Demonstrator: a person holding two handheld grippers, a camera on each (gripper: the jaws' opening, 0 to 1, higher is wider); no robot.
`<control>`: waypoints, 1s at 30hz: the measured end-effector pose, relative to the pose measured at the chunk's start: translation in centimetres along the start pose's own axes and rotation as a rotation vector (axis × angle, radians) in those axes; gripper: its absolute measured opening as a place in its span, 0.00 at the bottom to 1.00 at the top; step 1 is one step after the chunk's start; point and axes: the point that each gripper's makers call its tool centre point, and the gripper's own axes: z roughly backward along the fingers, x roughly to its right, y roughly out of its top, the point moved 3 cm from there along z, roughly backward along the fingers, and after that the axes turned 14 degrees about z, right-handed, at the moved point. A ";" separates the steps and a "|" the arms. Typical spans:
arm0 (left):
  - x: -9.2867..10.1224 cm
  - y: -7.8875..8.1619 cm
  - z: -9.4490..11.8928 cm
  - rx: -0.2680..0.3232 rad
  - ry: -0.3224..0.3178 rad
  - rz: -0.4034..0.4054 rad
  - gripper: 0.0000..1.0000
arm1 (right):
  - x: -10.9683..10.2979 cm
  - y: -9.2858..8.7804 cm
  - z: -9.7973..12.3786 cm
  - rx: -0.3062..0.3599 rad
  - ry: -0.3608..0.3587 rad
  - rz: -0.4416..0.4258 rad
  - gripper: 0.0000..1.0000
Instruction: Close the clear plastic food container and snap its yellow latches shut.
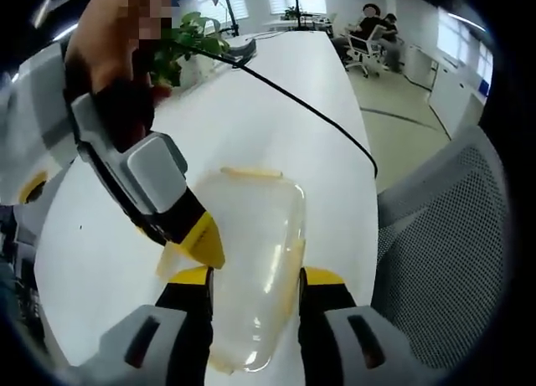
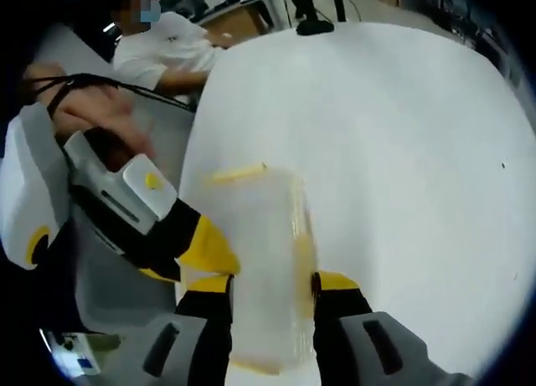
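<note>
The clear plastic container (image 1: 255, 260) lies on the white table (image 1: 276, 93) with its lid on. A pale yellow latch (image 1: 251, 172) shows on its far end and another on its left side (image 1: 177, 256). My left gripper (image 1: 258, 279) is open, a yellow-tipped jaw on each side of the container. My right gripper (image 1: 203, 239) reaches in from the upper left, its yellow tip against the left-side latch. In the right gripper view the container (image 2: 264, 260) sits between the open jaws of my right gripper (image 2: 272, 284), and my left gripper (image 2: 209, 248) touches its left edge.
A grey mesh chair (image 1: 444, 235) stands close on the right of the table. A black cable (image 1: 310, 110) crosses the table toward a green plant (image 1: 184, 43). A person in a white shirt (image 2: 167, 43) is at the table's far side. Seated people (image 1: 373, 30) are far off.
</note>
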 end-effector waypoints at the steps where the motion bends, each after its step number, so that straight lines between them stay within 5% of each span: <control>1: 0.0 0.0 0.0 0.002 0.000 0.000 0.38 | 0.0 0.0 0.0 -0.001 0.002 0.000 0.37; 19: -0.1 0.5 0.3 0.002 -0.026 0.062 0.40 | -0.1 -0.1 0.3 0.024 0.005 0.003 0.39; 22: 0.3 0.7 0.3 0.002 -0.031 0.037 0.51 | 0.0 0.0 0.4 0.030 -0.032 0.030 0.49; 25: 0.7 1.3 0.7 0.034 -0.068 0.123 0.56 | 0.0 0.4 1.0 0.056 -0.053 0.036 0.53; 30: 0.1 0.9 0.7 0.004 -0.099 0.145 0.72 | -0.4 0.0 1.8 0.066 -0.067 0.020 0.61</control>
